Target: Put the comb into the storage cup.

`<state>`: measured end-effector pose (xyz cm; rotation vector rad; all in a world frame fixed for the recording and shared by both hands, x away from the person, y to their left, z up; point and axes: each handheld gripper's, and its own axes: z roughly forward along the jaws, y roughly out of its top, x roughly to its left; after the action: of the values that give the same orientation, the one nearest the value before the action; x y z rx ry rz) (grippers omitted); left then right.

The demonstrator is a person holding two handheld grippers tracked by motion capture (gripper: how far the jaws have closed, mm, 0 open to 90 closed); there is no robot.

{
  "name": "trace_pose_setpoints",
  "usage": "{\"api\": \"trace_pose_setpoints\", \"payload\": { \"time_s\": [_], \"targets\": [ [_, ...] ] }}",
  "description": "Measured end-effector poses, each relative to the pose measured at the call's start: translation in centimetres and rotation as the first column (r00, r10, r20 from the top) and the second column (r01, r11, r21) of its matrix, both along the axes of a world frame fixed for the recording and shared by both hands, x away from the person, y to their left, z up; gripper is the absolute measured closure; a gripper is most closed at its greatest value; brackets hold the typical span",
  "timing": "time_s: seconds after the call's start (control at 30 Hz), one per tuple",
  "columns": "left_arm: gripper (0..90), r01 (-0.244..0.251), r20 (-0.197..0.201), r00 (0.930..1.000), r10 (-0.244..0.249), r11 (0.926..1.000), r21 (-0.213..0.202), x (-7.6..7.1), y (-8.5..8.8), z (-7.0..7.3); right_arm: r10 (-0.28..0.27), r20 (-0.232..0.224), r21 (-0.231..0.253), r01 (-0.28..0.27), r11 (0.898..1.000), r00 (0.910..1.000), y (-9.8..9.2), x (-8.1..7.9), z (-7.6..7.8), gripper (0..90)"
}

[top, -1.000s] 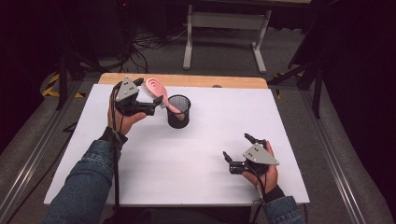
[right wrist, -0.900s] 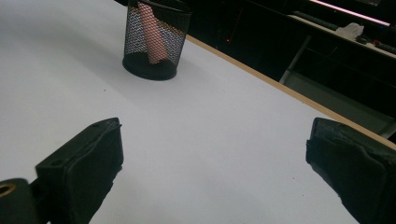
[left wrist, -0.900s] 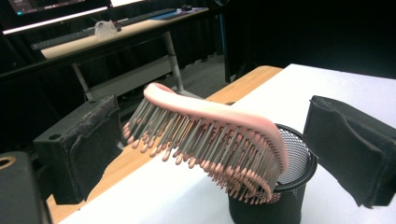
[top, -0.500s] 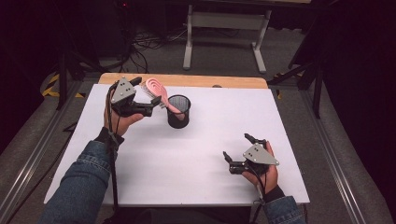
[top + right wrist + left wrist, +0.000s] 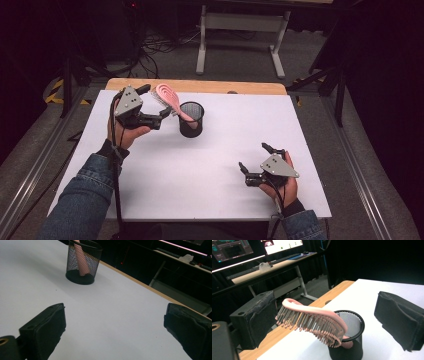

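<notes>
A pink hairbrush (image 5: pixel 169 97) stands handle-down in a black mesh cup (image 5: pixel 191 121) at the back of the white table (image 5: pixel 200 200), its head leaning out to the left. My left gripper (image 5: pixel 154 103) is open, its jaws on either side of the brush head without pressing it. In the left gripper view the bristled brush (image 5: pixel 312 316) leans out of the cup (image 5: pixel 352 350) between the two wide-apart pads (image 5: pixel 254 317). My right gripper (image 5: pixel 253 156) rests open near the front right, holding nothing. Its own view has the cup (image 5: pixel 83 262) far ahead, with the pink handle (image 5: pixel 81 260) inside.
A wooden strip (image 5: pixel 220 86) runs along the table's far edge. Beyond it stand a desk frame (image 5: pixel 240 30), cables on the floor and dark stands. Metal rails (image 5: pixel 360 165) flank the table on both sides.
My left gripper has shifted slightly to the left beside the brush head. The brush stays leaning in the cup. The right gripper has not moved.
</notes>
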<state>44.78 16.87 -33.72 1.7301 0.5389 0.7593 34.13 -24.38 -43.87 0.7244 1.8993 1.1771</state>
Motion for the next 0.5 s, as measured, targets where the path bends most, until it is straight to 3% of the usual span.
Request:
{"api": "trace_pose_setpoints", "payload": {
  "time_s": [0.5],
  "targets": [
    [6.2, 0.039, 0.013, 0.9991, -0.040, 0.9989, 0.024, -1.6, -0.5, -1.0, 0.002, 0.001, -0.008, -0.002, 1.000, 1.0000, 0.1, -0.1, 0.0, 4.6]
  ]
}}
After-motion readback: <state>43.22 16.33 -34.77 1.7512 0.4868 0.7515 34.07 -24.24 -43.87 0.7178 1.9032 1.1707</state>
